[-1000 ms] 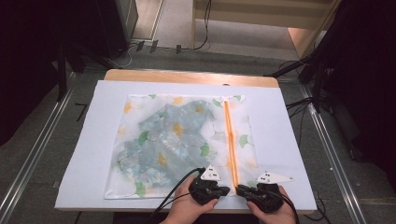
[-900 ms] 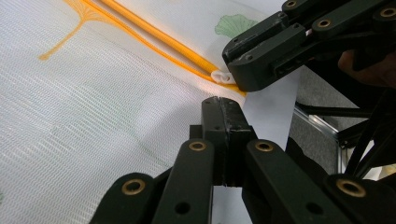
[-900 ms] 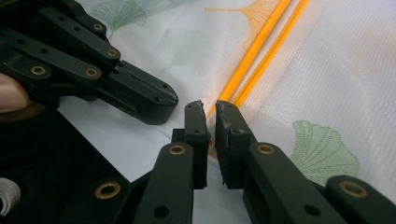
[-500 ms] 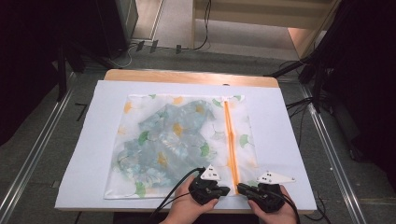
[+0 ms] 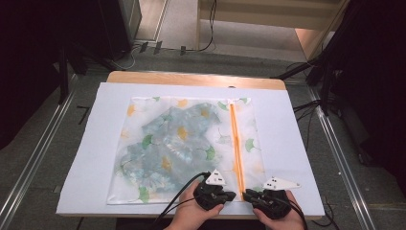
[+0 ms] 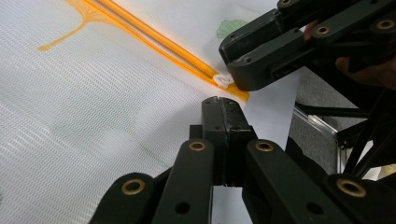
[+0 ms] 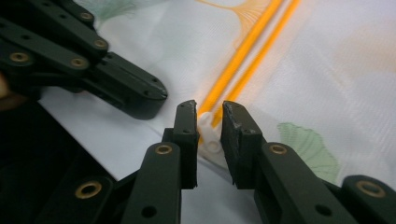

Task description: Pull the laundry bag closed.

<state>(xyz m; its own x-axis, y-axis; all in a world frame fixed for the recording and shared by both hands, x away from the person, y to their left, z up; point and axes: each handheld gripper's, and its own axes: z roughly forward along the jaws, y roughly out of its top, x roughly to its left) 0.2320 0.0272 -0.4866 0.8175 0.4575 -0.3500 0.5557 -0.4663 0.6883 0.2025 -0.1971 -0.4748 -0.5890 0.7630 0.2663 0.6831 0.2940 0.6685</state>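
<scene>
A white mesh bag (image 5: 182,143) printed with green and yellow leaves lies flat, with bluish cloth inside. An orange zipper (image 5: 236,143) runs down its right side to the near edge. My right gripper (image 7: 208,107) is open, one jaw on each side of the white zipper pull (image 7: 208,135) at the zipper's near end. My left gripper (image 6: 222,100) is shut, its tip lying on the mesh just left of that pull (image 6: 224,81). I cannot tell if it pinches any fabric. In the high view, the left gripper (image 5: 232,195) and the right gripper (image 5: 246,195) nearly meet at the front edge.
The bag rests on a white sheet (image 5: 287,143) that covers a wooden table (image 5: 191,78). Metal rails (image 5: 43,143) run along both sides on the floor. Black cables (image 5: 177,201) trail from the grippers over the table's near edge.
</scene>
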